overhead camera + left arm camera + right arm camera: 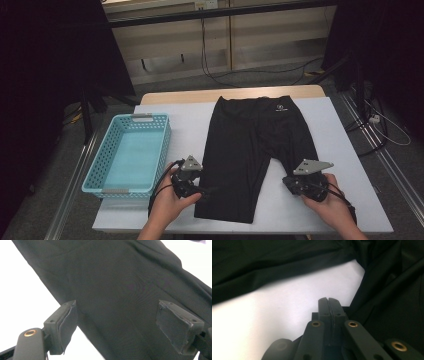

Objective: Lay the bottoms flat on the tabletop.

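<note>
While the left gripper stands with its jaws wide apart over the outer edge of one leg of the black shorts, its pads do not press the cloth. At the other leg's hem, the right gripper has its jaws pressed flat together, with nothing visible between them. These shorts lie flat on the white table, waistband far from the person, and a light blue basket stands just beside them on the left
</note>
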The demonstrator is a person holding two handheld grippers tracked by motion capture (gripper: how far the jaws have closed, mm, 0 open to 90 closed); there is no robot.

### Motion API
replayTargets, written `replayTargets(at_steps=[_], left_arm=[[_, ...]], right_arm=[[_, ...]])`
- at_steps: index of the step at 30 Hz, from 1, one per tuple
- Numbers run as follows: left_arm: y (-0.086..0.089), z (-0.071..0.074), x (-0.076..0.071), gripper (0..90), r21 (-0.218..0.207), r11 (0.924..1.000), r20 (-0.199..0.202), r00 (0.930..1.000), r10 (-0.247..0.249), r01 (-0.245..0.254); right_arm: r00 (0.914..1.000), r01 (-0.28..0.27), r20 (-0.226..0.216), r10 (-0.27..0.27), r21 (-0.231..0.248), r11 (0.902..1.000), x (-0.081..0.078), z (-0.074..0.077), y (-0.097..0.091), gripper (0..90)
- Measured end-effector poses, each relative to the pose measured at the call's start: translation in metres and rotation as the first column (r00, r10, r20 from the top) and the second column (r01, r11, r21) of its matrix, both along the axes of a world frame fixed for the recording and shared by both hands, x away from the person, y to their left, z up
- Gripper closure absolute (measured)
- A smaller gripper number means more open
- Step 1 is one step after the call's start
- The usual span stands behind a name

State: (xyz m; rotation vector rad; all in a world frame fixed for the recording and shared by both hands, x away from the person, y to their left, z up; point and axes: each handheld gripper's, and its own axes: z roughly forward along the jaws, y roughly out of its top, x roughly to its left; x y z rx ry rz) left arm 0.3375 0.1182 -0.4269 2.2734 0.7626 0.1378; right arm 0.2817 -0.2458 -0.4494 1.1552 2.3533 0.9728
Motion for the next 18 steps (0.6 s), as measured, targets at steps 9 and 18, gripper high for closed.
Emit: replayTargets(at_steps=[9, 18], left_arm=[[-0.002, 0.003, 0.003, 18.2, -0.007, 0.9999, 0.005, 0.9999, -0.009, 0.009], [-0.01, 0.002, 0.006, 18.2, -0.012, 0.9996, 0.0, 0.9997, -0.024, 0.024]], right_arm=[[0.9981, 0.007, 0.06, -0.011, 0.07, 0.9975, -0.024, 0.027, -0.018, 89.7], [0.9808, 0.114, 0.142, -0.133, 0.138, 0.9839, -0.037, 0.054, -0.059, 89.8]])
